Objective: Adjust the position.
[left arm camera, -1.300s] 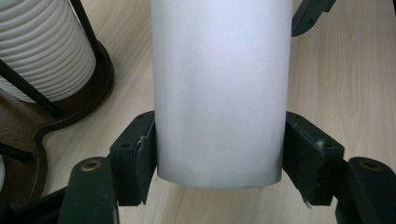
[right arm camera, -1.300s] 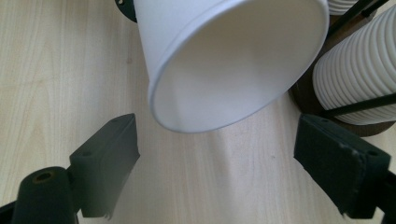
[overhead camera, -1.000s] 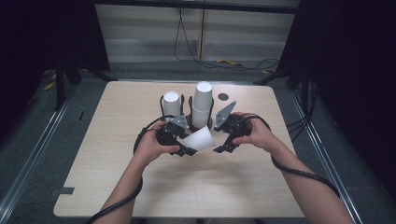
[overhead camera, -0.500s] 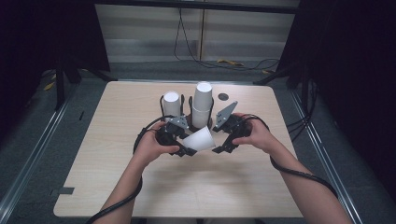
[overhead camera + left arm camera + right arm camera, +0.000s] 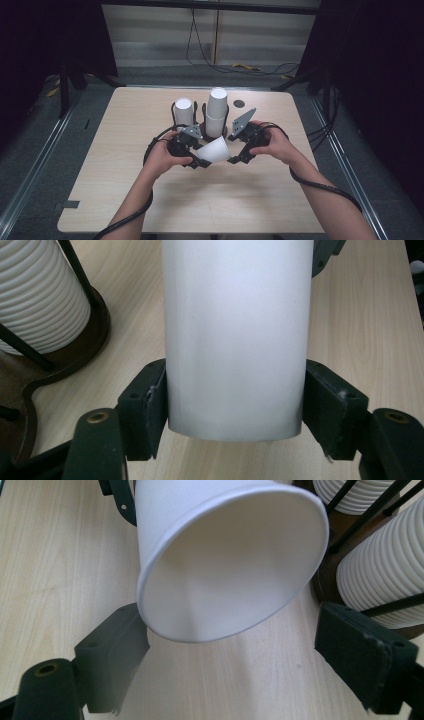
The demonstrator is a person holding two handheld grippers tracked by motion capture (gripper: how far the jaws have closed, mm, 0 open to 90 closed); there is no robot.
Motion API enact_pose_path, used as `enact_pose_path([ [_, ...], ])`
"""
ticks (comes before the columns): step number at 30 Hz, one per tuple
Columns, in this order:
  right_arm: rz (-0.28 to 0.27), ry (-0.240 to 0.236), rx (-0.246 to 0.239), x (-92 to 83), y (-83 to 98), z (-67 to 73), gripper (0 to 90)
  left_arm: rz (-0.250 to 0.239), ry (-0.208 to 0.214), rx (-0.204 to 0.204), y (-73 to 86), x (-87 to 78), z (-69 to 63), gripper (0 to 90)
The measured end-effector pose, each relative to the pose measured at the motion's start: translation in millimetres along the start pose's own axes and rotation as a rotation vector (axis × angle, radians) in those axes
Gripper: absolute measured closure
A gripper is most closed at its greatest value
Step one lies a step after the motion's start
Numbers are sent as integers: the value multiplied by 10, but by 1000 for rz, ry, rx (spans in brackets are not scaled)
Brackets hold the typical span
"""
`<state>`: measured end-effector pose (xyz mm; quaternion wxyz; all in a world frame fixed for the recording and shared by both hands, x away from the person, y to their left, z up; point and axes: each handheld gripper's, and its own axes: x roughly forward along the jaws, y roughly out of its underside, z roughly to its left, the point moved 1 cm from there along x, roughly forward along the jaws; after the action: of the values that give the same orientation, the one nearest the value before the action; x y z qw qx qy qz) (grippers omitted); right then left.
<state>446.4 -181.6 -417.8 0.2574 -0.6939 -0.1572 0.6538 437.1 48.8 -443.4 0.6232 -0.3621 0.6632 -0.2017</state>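
Nothing has moved: my left hand-held gripper (image 5: 235, 440) stays clamped on the paper cup (image 5: 214, 149); my right hand-held gripper (image 5: 235, 655) stands apart around its rim.

High view: fixed above the person's side, facing forward and down over the whole counter (image 5: 125, 200), at a distance. Left gripper view: rides the left hand-held gripper (image 5: 235, 440), close in along its jaws, low over the counter. Right gripper view: likewise close; all three share the white paper cup (image 5: 214, 149).
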Motion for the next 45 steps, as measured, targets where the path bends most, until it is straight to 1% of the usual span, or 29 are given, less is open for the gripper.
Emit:
enact_pose_path([
  [5,-2,-14,-1,8,-2,9,134,1,4,6,14,15,2,332],
  [6,-4,-15,-3,8,-4,13,134,-3,10,0,17,18,-1,332],
  [11,-11,-13,-7,4,-24,11,134,-10,22,-4,26,39,0,332],
  [12,-16,-20,-14,8,-28,7,134,-7,22,0,25,39,2,332],
  [16,-12,-15,-16,12,-46,1,131,-6,24,11,16,44,3,332],
  [17,-12,-15,-16,13,-52,-2,129,-2,24,8,13,42,0,332],
  [19,-10,-22,-16,21,-61,4,128,-11,24,5,10,52,-6,332],
  [21,-14,-23,-22,26,-68,4,128,-5,29,11,6,54,-4,332],
  [24,-17,-26,-23,28,-82,6,126,-7,30,9,1,69,-8,332],
  [29,-20,-25,-31,29,-87,9,126,-5,29,16,-4,81,-4,332],
  [31,-23,-24,-40,28,-86,8,135,-12,26,17,-5,90,-8,332],
  [32,-25,-26,-42,28,-85,9,136,-11,31,18,-9,93,-8,332],
  [35,-35,-35,-38,18,-88,15,162,-1,27,19,-10,96,-7,332],
  [38,-34,-33,-42,13,-94,19,162,1,26,27,-14,96,-7,332],
  [40,-36,-32,-40,7,-97,23,163,6,27,26,-15,91,-10,332],
  [42,-38,-28,-51,1,-102,23,166,4,26,24,-16,90,-12,332],
  [45,-33,-27,-48,-1,-107,29,167,-2,22,23,-14,101,-16,332],
])
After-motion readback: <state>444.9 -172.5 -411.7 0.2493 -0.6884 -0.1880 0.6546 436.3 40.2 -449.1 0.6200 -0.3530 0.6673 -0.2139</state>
